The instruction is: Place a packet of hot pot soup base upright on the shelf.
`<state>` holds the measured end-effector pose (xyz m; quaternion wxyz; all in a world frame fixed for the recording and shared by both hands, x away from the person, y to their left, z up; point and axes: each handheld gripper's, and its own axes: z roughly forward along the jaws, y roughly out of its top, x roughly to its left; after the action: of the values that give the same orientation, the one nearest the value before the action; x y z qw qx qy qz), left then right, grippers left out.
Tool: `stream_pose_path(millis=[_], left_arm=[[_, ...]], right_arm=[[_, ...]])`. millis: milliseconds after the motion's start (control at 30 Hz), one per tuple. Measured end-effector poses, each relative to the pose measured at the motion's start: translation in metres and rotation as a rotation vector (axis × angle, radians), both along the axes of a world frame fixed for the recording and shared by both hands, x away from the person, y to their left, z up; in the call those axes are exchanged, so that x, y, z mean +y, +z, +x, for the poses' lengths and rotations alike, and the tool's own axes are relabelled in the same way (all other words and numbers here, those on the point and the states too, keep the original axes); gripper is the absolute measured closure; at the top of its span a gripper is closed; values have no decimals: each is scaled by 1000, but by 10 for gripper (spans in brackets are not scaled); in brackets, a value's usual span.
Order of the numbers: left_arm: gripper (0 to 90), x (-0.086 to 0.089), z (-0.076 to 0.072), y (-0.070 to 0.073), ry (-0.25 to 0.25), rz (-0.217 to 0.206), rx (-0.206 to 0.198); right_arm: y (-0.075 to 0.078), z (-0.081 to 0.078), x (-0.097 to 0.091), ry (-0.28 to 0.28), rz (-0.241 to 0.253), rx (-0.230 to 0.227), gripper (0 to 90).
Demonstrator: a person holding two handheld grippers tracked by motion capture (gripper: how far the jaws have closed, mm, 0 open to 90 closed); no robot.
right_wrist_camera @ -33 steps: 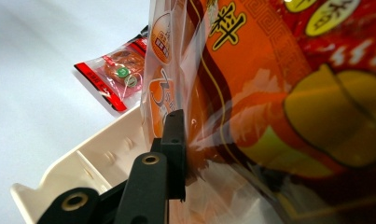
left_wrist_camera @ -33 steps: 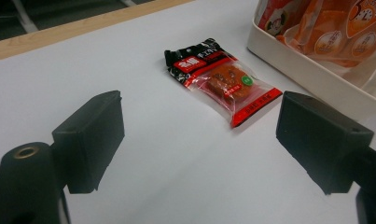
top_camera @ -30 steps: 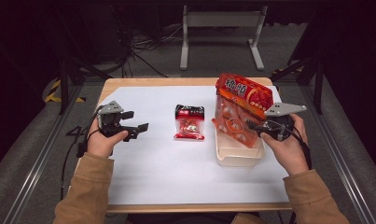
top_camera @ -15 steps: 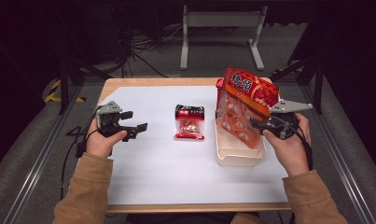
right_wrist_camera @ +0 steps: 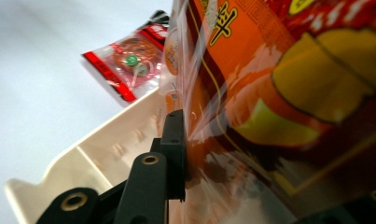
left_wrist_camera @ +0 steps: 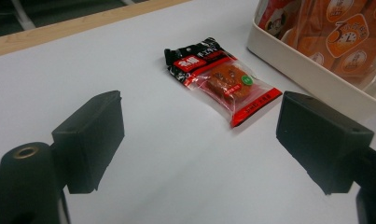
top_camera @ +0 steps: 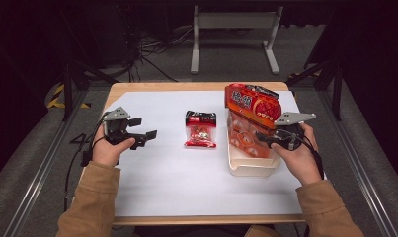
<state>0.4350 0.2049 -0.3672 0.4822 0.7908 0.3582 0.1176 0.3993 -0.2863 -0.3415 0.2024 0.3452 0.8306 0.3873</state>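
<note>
A large red-orange multi-pack bag [top_camera: 251,106] stands upright with its lower part inside a cream plastic bin [top_camera: 251,168] on the right of the table. My right gripper [top_camera: 263,139] is shut on the bag's side; in the right gripper view one black pad [right_wrist_camera: 174,140] presses flat on the crinkled wrapper [right_wrist_camera: 293,93], and the other jaw is hidden behind it. A small red and black snack packet [top_camera: 200,129] lies flat in the middle of the white sheet. At the left, my left gripper [top_camera: 139,132] is held open and empty, with its jaws [left_wrist_camera: 206,140] facing the packet [left_wrist_camera: 223,81].
A white sheet [top_camera: 177,177] covers the wooden table, whose edge [top_camera: 196,219] runs along the front. Behind the table stand a metal frame [top_camera: 233,22] and loose cables on the dark floor. The bin's wall [left_wrist_camera: 307,65] lies just beyond the packet.
The right gripper has sunk a little with the bag, which now sits lower in the bin. The left gripper and the small packet have stayed put.
</note>
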Motion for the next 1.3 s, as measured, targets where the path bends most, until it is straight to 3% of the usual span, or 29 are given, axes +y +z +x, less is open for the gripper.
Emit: stream_pose_path(millis=[100, 133, 367, 500, 600, 700, 900, 1167, 1300], left_arm=[[160, -1, 0, -1, 1, -4, 6], [160, -2, 0, -1, 1, 0, 5], [160, -5, 2, -2, -7, 10, 1], [151, -6, 3, -3, -5, -4, 1], [146, -7, 2, -2, 1, -12, 4], [142, -9, 4, -2, -10, -22, -19], [152, -16, 8, -1, -28, -36, -24], [170, -28, 11, 2, -29, -56, -23], [180, -33, 13, 1, -29, -43, -32]], right_arm=[[-1, 2, -4, 26, 24, 11, 700], [-4, 5, -10, 36, 55, 20, 700], [-9, 11, -22, 47, 140, 14, 689], [-9, 8, -27, 29, 213, 3, 524], [-9, 5, -31, 18, 215, -22, 423], [-6, 0, -38, 1, 260, -40, 329], [2, -14, -57, -24, 267, -100, 317], [7, -25, -75, -58, 252, -123, 334], [10, -29, -84, -69, 245, -136, 345]])
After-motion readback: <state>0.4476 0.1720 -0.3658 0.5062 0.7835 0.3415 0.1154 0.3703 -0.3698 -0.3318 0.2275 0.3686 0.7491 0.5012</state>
